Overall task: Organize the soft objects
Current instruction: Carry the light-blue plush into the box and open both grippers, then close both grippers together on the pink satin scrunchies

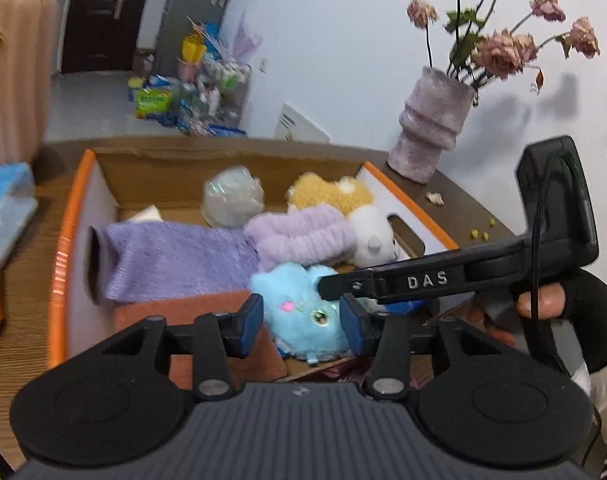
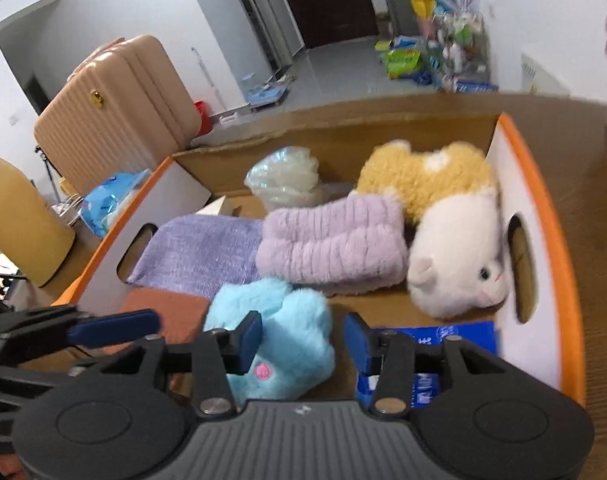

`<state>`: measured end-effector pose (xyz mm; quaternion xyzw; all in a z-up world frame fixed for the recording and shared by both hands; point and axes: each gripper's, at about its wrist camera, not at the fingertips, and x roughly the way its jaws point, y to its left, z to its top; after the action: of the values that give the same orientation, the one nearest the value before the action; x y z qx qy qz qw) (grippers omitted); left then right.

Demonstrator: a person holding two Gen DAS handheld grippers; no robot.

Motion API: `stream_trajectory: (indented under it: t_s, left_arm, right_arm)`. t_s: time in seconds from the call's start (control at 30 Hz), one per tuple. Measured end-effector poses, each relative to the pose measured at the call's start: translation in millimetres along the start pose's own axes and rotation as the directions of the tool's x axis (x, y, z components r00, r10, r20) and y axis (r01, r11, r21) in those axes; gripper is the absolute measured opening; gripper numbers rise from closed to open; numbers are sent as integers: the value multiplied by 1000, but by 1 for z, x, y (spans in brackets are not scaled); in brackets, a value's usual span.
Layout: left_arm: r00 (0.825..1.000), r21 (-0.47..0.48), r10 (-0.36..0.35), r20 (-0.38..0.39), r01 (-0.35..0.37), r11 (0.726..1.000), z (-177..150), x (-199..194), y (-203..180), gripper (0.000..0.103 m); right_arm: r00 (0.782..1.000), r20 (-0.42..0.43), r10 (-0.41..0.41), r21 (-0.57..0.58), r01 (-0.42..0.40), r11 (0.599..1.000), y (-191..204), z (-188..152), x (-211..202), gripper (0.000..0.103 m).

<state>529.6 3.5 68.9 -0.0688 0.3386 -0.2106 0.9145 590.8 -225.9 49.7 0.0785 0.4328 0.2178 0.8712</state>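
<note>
Lilac headband and cat plush crowd blue plush.

Blue plush between open tongs

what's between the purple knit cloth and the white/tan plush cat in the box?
The fluffy lilac band lies between the purple knit cloth and the plush cat, overlapping the cloth's edge and close against the cat. Clearest in the right wrist view.
</note>
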Motion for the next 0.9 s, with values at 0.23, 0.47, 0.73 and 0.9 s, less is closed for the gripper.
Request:
stream_trajectory:
  t_s: [0.23, 0.47, 0.73, 0.9]
  left_arm:
    - [982, 58, 152, 112, -159, 986, -3, -77, -12, 69]
    - [945, 52, 269, 187, -282, 958, -24, -137, -17, 86]
    - [920, 39, 283, 271, -304, 952, -45, -184, -46, 95]
    - [921, 26, 270, 280, -289, 957, -104, -201, -70, 98]
  right_arm:
    - [981, 189, -41, -96, 60, 994, 27, -10, -101, 59]
    - [935, 324, -145, -137, 198, 971, 24, -48, -196, 73]
    - [905, 398, -151, -128, 218, 968, 31, -91, -237, 75]
    - [873, 461, -161, -160, 261, 952, 48, -166, -245, 78]
